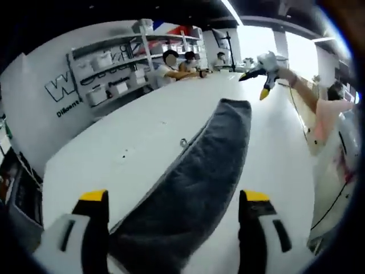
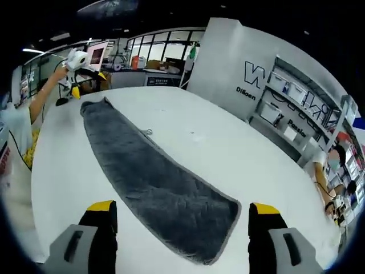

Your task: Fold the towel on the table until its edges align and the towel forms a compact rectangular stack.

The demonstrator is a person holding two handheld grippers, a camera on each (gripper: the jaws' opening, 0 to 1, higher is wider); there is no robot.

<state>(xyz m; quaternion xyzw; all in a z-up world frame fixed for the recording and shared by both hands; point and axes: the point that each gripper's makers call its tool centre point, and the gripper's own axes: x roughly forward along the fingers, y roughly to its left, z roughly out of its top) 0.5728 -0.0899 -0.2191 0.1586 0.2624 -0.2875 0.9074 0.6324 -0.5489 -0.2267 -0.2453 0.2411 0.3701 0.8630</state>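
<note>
In the left gripper view, the left gripper (image 1: 174,208) rises from the bottom edge with its two yellow-tipped jaws spread wide and nothing between them but air. The dark grey towel (image 1: 197,182) lies as a long folded strip on the white table (image 1: 108,154), running from between the jaws at the bottom centre up to a squared end just above the middle of the frame. A small loop or tag (image 1: 183,142) sticks out from the towel's left edge, though it is too small to name surely. At the upper right the right gripper (image 1: 263,77) hangs above the table, held by a person's hand (image 1: 285,73) and outstretched arm; its jaws look parted. Shelving with white bins (image 1: 108,77) stands against the wall at the upper left, and seated people (image 1: 182,65) show at the top centre.

In the right gripper view, the right gripper (image 2: 181,220) has its jaws wide apart at the bottom, holding nothing. The towel (image 2: 154,177) stretches diagonally from its near end, between the jaws, to the upper left. There the left gripper (image 2: 74,74) hovers just beside the far end.
</note>
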